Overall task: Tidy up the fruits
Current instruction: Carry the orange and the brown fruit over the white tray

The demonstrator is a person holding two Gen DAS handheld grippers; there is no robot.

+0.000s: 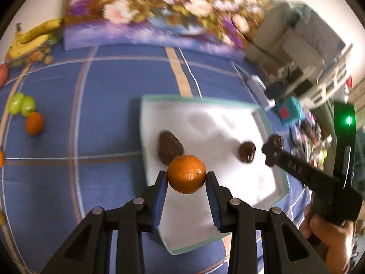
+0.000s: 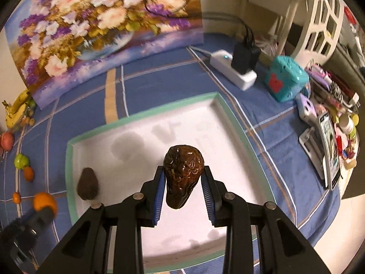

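My left gripper (image 1: 186, 180) is shut on an orange (image 1: 186, 174) and holds it over the near left part of a white tray with a green rim (image 1: 200, 99). Two dark brown wrinkled fruits lie in the tray, one at the left (image 1: 170, 149) and one at the right (image 1: 247, 152). My right gripper (image 2: 183, 183) is shut on a third dark wrinkled fruit (image 2: 182, 174) above the tray (image 2: 146, 116). In the left wrist view the right gripper (image 1: 272, 148) shows over the tray's right edge. In the right wrist view the orange (image 2: 45, 202) shows at lower left.
Green grapes (image 1: 21, 104) and a small orange (image 1: 34, 123) lie on the blue cloth at the left. Bananas (image 1: 32, 36) and other fruit are at the far left. A flower painting (image 2: 102, 27) stands behind. A power strip (image 2: 232, 68), a teal box (image 2: 286, 78) and clutter sit at the right.
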